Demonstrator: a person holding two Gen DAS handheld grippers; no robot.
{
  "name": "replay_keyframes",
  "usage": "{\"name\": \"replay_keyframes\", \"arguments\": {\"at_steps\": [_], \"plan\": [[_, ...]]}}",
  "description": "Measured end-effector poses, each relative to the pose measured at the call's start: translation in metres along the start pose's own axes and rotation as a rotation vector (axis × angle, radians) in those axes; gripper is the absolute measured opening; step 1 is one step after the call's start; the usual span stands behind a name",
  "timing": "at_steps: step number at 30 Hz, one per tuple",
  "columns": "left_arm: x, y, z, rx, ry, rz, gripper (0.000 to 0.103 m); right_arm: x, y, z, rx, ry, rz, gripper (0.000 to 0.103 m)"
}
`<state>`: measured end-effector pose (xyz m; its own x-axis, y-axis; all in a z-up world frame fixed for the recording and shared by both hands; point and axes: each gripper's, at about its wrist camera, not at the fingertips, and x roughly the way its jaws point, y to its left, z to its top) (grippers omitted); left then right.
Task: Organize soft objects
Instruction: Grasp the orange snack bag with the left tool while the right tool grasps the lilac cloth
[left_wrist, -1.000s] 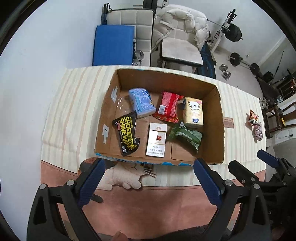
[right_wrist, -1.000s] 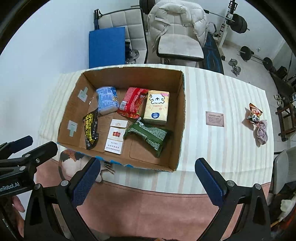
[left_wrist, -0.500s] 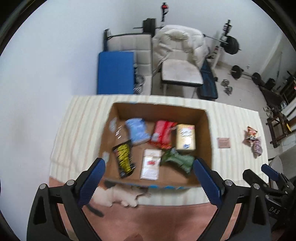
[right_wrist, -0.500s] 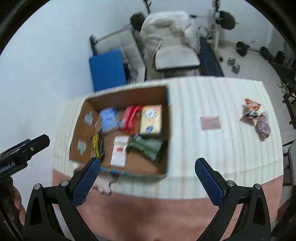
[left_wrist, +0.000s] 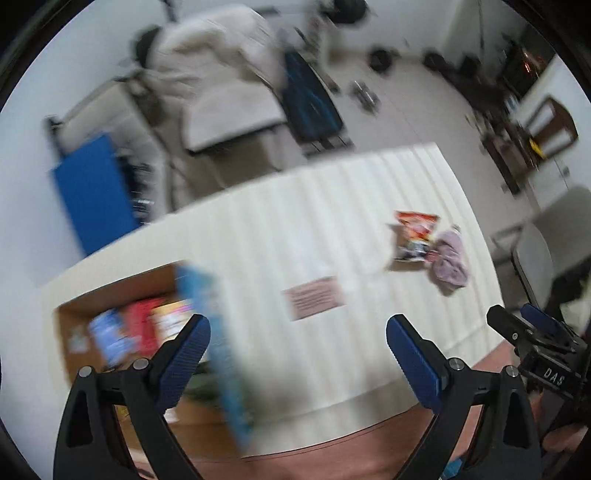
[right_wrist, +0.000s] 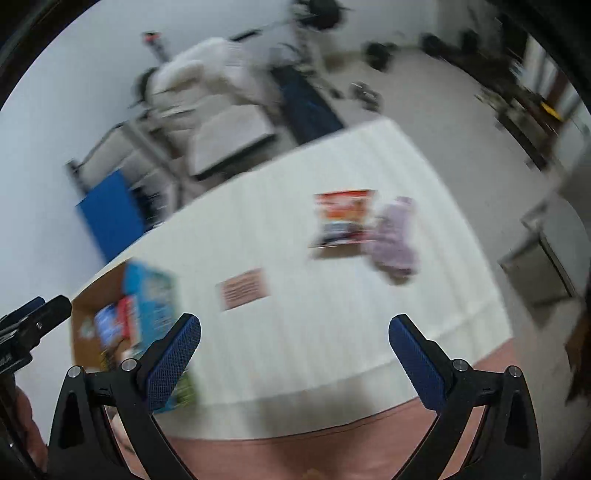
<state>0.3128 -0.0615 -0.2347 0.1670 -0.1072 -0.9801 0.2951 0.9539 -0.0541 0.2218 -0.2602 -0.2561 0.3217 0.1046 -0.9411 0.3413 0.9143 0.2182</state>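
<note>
Striped cloth covers the worktop (left_wrist: 314, 236); both views are motion-blurred. Left wrist view: left gripper (left_wrist: 297, 347) spread wide and empty, cardboard box (left_wrist: 110, 295) beside its left finger, snack packet (left_wrist: 415, 236) and lilac cloth (left_wrist: 450, 262) ahead to the right. Right wrist view: right gripper (right_wrist: 293, 341) likewise wide and empty; packet (right_wrist: 341, 218) and cloth (right_wrist: 393, 236) lie touching, ahead.

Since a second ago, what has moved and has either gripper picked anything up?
Both grippers have swung to the right: the cardboard box has slid from centre view to the lower left, and the snack packet and lilac cloth now sit ahead. Left gripper and right gripper stay open and empty. The box contents, packet, cloth and card look unmoved, though blurred.
</note>
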Motion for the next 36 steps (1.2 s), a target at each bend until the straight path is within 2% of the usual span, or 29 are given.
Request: {"name": "replay_keyframes", "arguments": {"at_steps": [2,4,7,9,12,17,19,22,24,25,27,32,36], "plan": [[0.028,-0.026,0.024,0.019,0.051,-0.037,0.098,0.020,-0.035,0.021,0.035,0.027,-0.022,0.103],[0.069,-0.056,0.053,0.038,0.131,-0.079,0.098,0.042,-0.059,0.038,0.050,0.058,-0.027,0.103],[0.120,-0.095,0.079,0.055,0.222,-0.136,0.097,0.077,-0.084,0.059,0.060,0.118,-0.024,0.103],[0.146,-0.113,0.090,0.059,0.281,-0.165,0.089,0.096,-0.091,0.067,0.055,0.149,-0.023,0.102],[0.187,-0.139,0.102,0.078,0.364,-0.170,0.085,0.127,-0.100,0.076,0.041,0.196,-0.024,0.095],[0.225,-0.157,0.110,0.093,0.437,-0.142,0.085,0.162,-0.110,0.084,0.051,0.243,-0.009,0.094],[0.232,-0.158,0.109,0.097,0.449,-0.132,0.085,0.169,-0.112,0.087,0.052,0.251,-0.004,0.094],[0.233,-0.158,0.113,0.093,0.443,-0.126,0.077,0.183,-0.111,0.092,0.041,0.269,-0.011,0.092],[0.230,-0.158,0.118,0.101,0.435,-0.114,0.066,0.191,-0.112,0.095,0.043,0.285,-0.006,0.086],[0.228,-0.158,0.119,0.101,0.432,-0.109,0.064,0.196,-0.112,0.096,0.049,0.296,-0.004,0.086],[0.226,-0.157,0.123,0.108,0.425,-0.095,0.052,0.200,-0.108,0.093,0.049,0.303,-0.004,0.086],[0.222,-0.155,0.126,0.116,0.409,-0.078,0.047,0.211,-0.099,0.094,0.035,0.313,-0.008,0.085],[0.228,-0.154,0.113,0.104,0.402,-0.079,0.041,0.215,-0.086,0.095,0.010,0.323,-0.016,0.075]]}}
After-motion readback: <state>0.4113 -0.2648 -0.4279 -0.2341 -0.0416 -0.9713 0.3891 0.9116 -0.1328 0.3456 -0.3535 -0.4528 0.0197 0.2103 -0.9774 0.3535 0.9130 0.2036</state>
